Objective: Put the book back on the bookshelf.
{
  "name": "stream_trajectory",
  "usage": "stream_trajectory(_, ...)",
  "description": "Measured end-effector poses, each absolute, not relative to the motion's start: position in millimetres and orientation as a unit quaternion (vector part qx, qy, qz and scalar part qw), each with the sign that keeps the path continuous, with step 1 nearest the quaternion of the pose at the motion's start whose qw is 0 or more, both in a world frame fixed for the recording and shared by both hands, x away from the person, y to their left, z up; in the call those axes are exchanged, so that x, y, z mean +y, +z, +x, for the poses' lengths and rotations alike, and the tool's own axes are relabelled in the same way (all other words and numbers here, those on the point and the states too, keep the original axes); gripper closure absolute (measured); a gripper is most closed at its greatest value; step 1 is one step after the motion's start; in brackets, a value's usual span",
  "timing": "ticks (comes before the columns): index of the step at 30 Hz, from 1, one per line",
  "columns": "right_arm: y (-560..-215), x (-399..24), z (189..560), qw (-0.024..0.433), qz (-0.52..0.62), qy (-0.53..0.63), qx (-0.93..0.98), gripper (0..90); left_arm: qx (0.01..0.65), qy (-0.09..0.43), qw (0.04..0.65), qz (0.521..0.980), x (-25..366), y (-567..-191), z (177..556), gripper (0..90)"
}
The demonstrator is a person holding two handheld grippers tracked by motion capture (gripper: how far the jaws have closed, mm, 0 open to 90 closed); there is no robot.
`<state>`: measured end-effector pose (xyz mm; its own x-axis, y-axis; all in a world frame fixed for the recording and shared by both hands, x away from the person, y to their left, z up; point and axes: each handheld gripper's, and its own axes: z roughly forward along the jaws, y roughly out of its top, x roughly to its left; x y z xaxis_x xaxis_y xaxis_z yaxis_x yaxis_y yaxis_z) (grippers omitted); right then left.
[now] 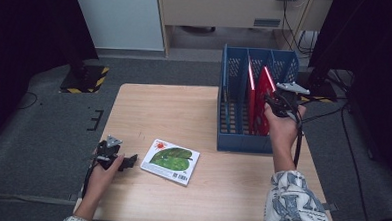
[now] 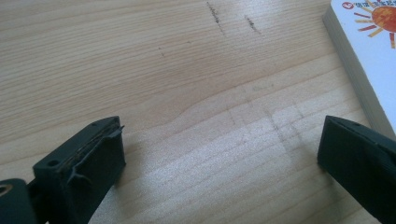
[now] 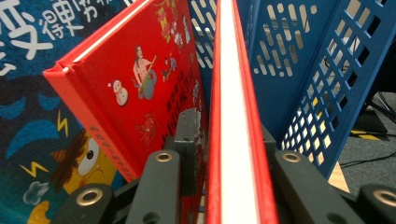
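A pale wooden worktop stands on grey carpet, with a blue slotted rack at its far right corner. Two red books stand in the rack already; the right tool is at the nearer red book, its jaws set on either side of the book's edge in the right gripper view. They sit close against the covers, though I cannot tell whether the pads press on the book or have let it go (the contact itself is hidden behind the jaw arms). The other red book leans just beside it, and a dark blue cover stands further left in that view.

The left tool rests low on the worktop with its jaws wide apart and nothing between them, just beside the green-leaf book, which lies flat near the front edge.

As I judge it, the shelving is well along: the red book is in its slot, and what is left is to free it and then fetch the green-leaf book into the rack
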<state>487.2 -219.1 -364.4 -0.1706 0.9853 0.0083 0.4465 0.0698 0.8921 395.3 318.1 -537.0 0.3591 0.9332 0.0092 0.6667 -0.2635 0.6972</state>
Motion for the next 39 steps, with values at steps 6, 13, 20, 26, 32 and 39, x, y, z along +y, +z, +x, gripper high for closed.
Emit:
stream_trajectory(6, -362.2, -219.0, 485.2, 0.336, 0.550, 0.405, 0.649, 71.5, 0.523, 0.217, 0.308, 0.765, 317.8, -537.0, 395.4, 0.0)
stream_trajectory(13, -357.3, -216.0, 487.1, 0.345, 0.546, 0.403, 0.649, 73.1, 0.521, 0.216, 0.308, 0.766, 317.0, -536.9, 395.4, 0.0)
stream_trajectory(20, -356.0, -213.9, 490.5, 0.343, 0.550, 0.397, 0.649, 72.9, 0.520, 0.216, 0.308, 0.767, 316.5, -536.9, 395.4, 0.0)
stream_trajectory(26, -355.7, -214.4, 491.1, 0.347, 0.550, 0.391, 0.651, 76.6, 0.520, 0.216, 0.309, 0.767, 316.0, -537.0, 395.5, 0.0)
stream_trajectory(32, -354.7, -213.6, 491.6, 0.347, 0.553, 0.386, 0.651, 78.3, 0.519, 0.215, 0.309, 0.767, 315.6, -537.1, 395.5, 0.0)
stream_trajectory(39, -355.5, -207.2, 493.2, 0.360, 0.549, 0.387, 0.647, 79.4, 0.518, 0.215, 0.310, 0.768, 315.4, -537.1, 395.5, 0.0)
